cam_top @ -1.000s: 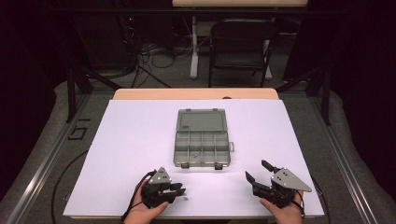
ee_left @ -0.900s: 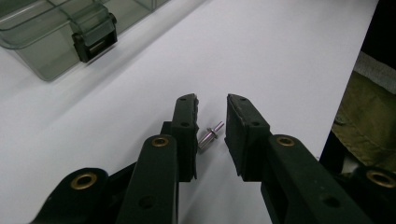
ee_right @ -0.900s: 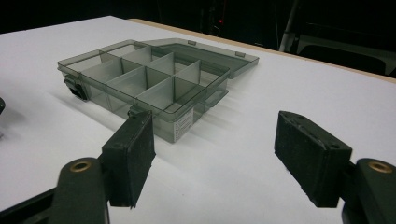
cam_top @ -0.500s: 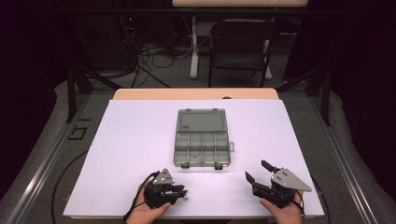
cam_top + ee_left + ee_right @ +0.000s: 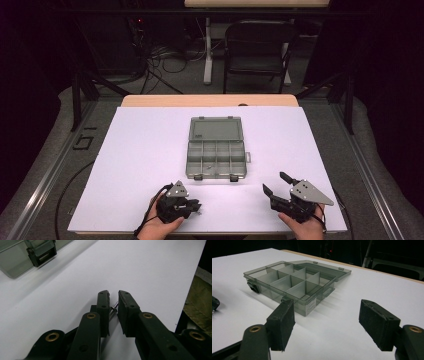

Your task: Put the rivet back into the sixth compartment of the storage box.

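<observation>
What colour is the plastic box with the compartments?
The box is see-through smoky grey, with black latches. The right gripper view shows it best.

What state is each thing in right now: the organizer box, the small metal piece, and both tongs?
Organizer box: lid open, laid flat behind; compartments look empty.
Small metal pin: pinched between the left tongs' jaws.
Left tongs: shut on the pin, low over the table.
Right tongs: open, holding nothing, pointed toward the box.

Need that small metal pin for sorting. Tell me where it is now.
The pin sits between the left claw's nearly closed jaws in the left gripper view, near the table's front edge, below the open box.
</observation>
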`<state>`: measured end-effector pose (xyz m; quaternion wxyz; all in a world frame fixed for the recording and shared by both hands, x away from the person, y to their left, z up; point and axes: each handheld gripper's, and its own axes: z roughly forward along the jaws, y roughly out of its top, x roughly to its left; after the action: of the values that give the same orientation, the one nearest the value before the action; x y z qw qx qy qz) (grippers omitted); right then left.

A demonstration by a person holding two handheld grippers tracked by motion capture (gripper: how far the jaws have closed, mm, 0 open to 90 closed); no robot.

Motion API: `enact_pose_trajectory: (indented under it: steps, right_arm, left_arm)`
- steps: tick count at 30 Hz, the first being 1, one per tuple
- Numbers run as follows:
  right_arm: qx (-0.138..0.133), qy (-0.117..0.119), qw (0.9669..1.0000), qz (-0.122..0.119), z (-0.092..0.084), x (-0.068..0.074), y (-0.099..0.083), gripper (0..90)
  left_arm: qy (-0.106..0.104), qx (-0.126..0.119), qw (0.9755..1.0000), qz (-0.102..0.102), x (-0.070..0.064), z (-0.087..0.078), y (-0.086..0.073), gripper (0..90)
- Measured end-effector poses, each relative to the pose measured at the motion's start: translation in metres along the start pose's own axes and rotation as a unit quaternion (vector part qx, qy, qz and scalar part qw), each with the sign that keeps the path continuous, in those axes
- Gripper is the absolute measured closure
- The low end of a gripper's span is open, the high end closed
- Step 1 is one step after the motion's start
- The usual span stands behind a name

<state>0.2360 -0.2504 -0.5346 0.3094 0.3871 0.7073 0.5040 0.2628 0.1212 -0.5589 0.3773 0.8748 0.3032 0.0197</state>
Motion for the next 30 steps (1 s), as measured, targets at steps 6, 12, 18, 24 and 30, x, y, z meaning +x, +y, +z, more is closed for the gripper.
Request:
enact_pose_trajectory:
  steps: [6,12,18,24,30]
  right_arm:
    - [0.000,0.000,1.0000,0.001,0.0002,0.0001,-0.0001,28.6]
    - [0.001,0.001,1.0000,0.000,0.0002,-0.0001,-0.0001,28.6]
    - [0.000,0.001,1.0000,0.001,0.0005,0.0000,-0.0002,28.6]
    - [-0.001,0.000,1.0000,0.001,0.0005,-0.0001,-0.0002,28.6]
    - [-0.001,0.000,1.0000,0.001,0.0006,-0.0001,-0.0003,28.6]
  left_arm:
    - [0.000,0.002,1.0000,0.000,0.0010,0.0001,0.0001,82.1]
    - [0.000,0.001,1.0000,-0.001,0.0013,0.0002,0.0003,83.1]
    - [0.001,0.001,1.0000,-0.001,0.0011,0.0004,0.0006,83.2]
    - [0.003,-0.001,1.0000,-0.002,0.0020,-0.0010,0.0012,83.3]
    - [0.004,-0.015,0.9998,-0.010,0.0045,-0.0065,0.0023,83.3]
